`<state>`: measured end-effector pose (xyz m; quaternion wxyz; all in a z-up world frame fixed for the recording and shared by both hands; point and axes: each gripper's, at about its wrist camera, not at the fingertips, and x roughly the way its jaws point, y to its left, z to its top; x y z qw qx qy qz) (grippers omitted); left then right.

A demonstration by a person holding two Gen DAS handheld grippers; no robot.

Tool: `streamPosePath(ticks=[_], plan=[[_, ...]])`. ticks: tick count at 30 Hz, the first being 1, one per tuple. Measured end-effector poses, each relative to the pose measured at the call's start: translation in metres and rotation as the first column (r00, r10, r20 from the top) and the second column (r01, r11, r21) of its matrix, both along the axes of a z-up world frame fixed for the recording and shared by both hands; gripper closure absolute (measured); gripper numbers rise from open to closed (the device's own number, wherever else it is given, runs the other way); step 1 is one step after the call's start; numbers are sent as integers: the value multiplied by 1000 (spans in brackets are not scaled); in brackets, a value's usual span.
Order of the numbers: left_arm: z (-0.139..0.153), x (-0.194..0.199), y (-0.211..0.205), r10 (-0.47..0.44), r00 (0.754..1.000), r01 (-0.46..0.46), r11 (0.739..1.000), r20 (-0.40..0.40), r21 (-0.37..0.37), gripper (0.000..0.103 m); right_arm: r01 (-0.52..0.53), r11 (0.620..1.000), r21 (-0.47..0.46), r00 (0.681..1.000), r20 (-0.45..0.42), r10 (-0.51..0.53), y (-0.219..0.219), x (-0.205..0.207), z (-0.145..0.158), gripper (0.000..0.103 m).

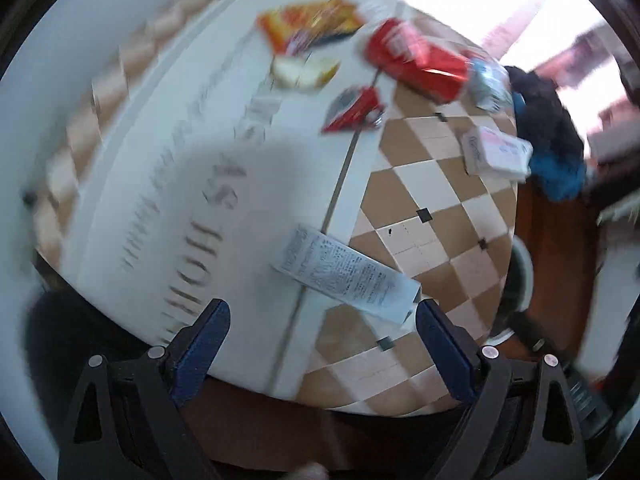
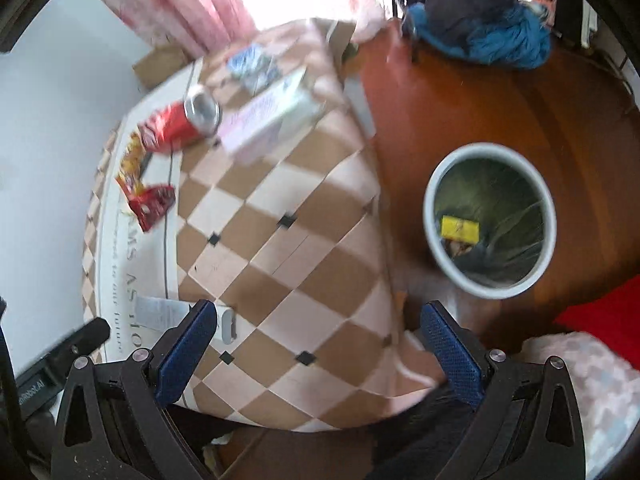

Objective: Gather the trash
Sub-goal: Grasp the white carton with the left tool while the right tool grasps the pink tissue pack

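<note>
Left tongs point(image 1: 322, 316) apart, empty, above the receipt point(image 1: 347, 278) near the counter point(image 1: 420, 200) front edge. Further back: crushed red can point(image 1: 416, 62), red wrapper point(image 1: 354, 110), tissue pack point(image 1: 496, 152). Right tongs point(image 2: 318, 320) apart, empty, over the counter's right edge; waste bin point(image 2: 490, 220) on the floor, yellow wrapper point(image 2: 460, 227) inside.

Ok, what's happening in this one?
A person holding two grippers is clearing trash off a checkered table. Both the left gripper and the right gripper are open and empty. A receipt, red can, snack wrappers and a tissue pack still lie on the table. The bin on the floor already holds a yellow packet.
</note>
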<state>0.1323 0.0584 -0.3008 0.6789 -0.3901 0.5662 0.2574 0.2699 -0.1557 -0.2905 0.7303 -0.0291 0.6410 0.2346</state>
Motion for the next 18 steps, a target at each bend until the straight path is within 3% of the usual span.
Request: streamPosePath(ticks=[2,5,7,8,9,12,14,18], plan=[[-17,4,5,73,997,-69,992,28,-102,9,15,1000,-24,1000,-6,-15,5,2,-12,0],[-33,19,11,141,989,-131,974,43,-183,13,44,997,-56,999,-5,-45,6,7,-21,0],[-40,29,16,175,984,-164,967,38,-196,30,60,996,-72,998,-2,-60,7,14,-25,0],[-41,33,18,181,983,-174,967,26,-185,48,65,995,-74,998,-1,-65,8,17,-26,0],[-43,36,19,180,983,-175,971,19,-165,64,71,995,-77,997,-3,-72,9,20,-28,0],[-36,45,28,109,994,-108,991,10,-77,65,85,994,-74,996,-10,-86,15,31,-28,0],[-28,50,37,36,999,-36,998,-11,42,65,94,994,-64,995,-16,-95,22,40,-27,0],[-23,52,69,-49,995,67,974,-85,217,65,137,990,-12,990,-43,-138,38,63,-23,0]])
